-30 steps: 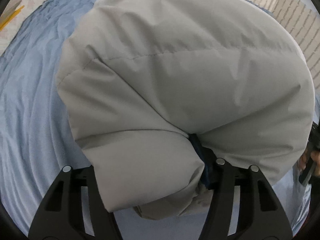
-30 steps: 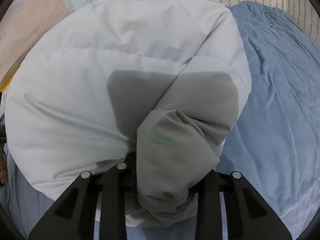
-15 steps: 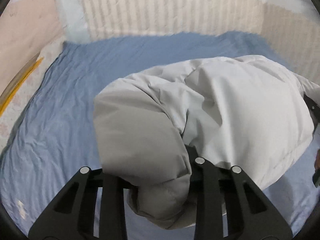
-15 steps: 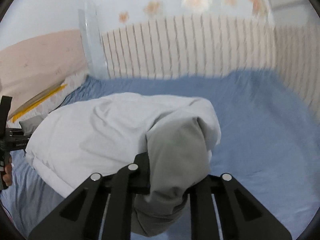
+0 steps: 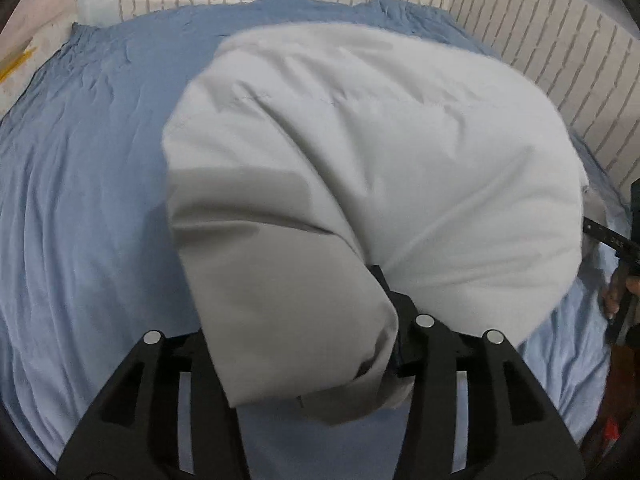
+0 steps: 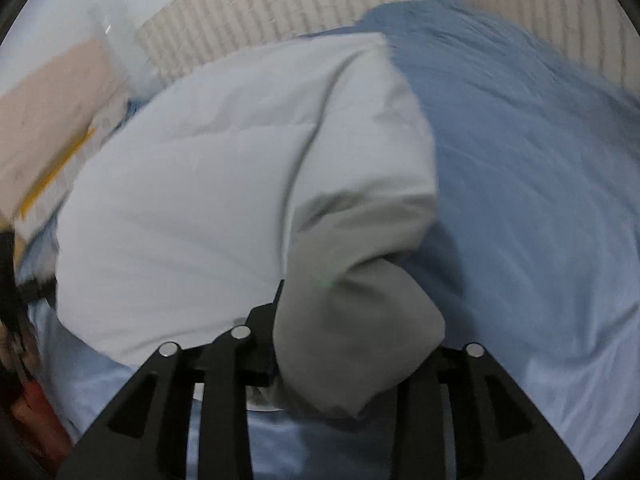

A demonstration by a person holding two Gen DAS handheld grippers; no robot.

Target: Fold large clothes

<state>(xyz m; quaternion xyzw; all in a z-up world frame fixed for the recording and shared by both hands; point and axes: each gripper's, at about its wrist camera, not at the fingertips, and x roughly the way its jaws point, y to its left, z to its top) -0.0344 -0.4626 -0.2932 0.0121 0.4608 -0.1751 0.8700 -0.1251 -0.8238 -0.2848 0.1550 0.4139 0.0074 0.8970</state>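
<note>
A puffy light-grey padded jacket (image 5: 380,160) hangs bunched over the blue bed sheet (image 5: 80,200). My left gripper (image 5: 304,320) is shut on a thick fold of the jacket's left end, with fabric bulging between its jaws. My right gripper (image 6: 344,340) is shut on a fold of the jacket's other end (image 6: 240,200). The fingertips of both grippers are hidden by the fabric. The jacket is held up between the two grippers above the sheet (image 6: 540,200).
A white brick-patterned wall (image 5: 560,60) borders the bed at the back and right. A pale floral surface with a yellow stripe (image 6: 52,176) lies to the left of the bed. The right gripper's body and the hand on it (image 5: 618,280) show at the left wrist view's right edge.
Both grippers have tilted back down toward the bed with the jacket, which now fills more of each view than half a second ago. The grips are unchanged.
</note>
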